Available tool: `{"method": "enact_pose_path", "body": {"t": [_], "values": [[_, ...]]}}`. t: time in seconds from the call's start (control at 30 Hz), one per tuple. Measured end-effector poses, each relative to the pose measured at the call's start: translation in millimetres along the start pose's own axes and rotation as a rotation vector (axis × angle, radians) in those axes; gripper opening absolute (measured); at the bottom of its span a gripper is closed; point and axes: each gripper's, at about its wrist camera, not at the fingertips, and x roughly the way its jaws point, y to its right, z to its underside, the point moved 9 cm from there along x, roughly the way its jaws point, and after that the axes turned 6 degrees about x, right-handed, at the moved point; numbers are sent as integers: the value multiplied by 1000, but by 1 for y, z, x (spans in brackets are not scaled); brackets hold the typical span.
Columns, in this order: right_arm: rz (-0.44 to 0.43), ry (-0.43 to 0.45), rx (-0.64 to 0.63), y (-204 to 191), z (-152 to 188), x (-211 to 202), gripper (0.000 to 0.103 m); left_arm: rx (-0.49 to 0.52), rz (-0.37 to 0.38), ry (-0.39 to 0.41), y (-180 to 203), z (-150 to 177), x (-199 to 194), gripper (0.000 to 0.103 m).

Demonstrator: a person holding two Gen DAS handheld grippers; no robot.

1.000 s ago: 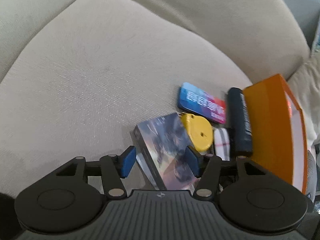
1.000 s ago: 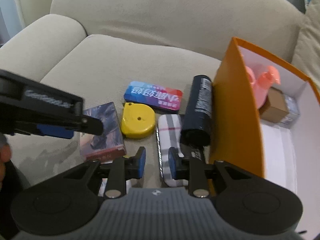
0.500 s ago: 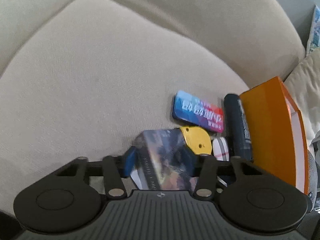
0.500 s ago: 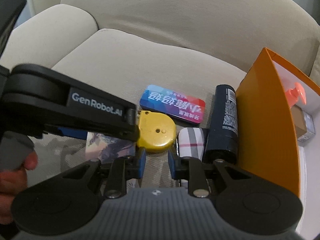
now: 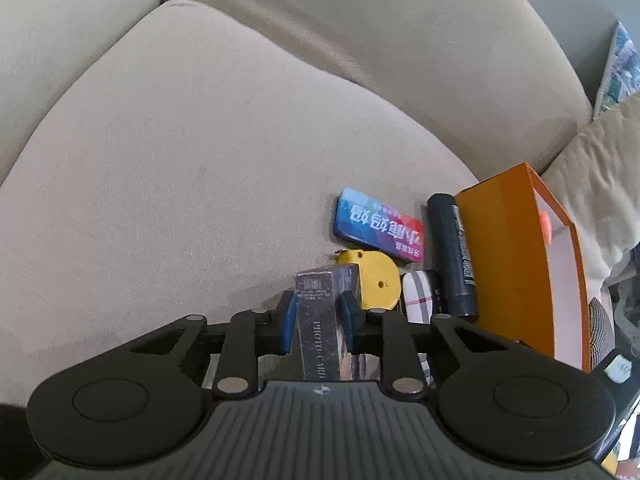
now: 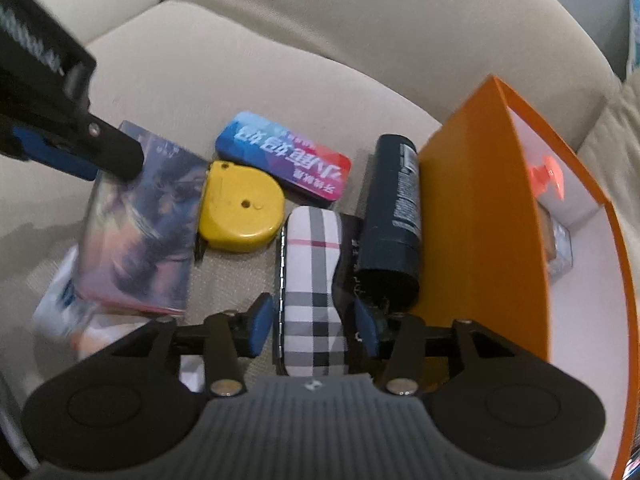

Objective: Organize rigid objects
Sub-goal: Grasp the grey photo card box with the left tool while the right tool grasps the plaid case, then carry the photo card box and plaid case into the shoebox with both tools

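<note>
the left tool (image 5: pixel 318 314) is clamping the photo card box (image 5: pixel 324 320) by its narrow sides, tilting it above the sofa cushion (image 5: pixel 180 180); its lower end is disappearing behind the tool body. the right tool (image 6: pixel 314 322) is gaping wide around the plaid case (image 6: pixel 314 276), pads not clearly touching. the orange box (image 6: pixel 480 220) is hiding most of its contents; a blurred white item (image 6: pixel 60 308) is lying half under the photo card box.
</note>
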Motion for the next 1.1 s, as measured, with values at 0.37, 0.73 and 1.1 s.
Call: {"method": "enact_pose_path", "body": {"t": [0.37,0.73,1.1], "values": [[26,2,-48,-4,-2,6,55,-72,-40,-89,-15,18,36,67],[5,26,12,-2,0,-16,33,-11,-22,-54,-8,23,30,52],[-352,-49,458,23,1,-51,22,58,51,-10,19,12,-3,25]]}}
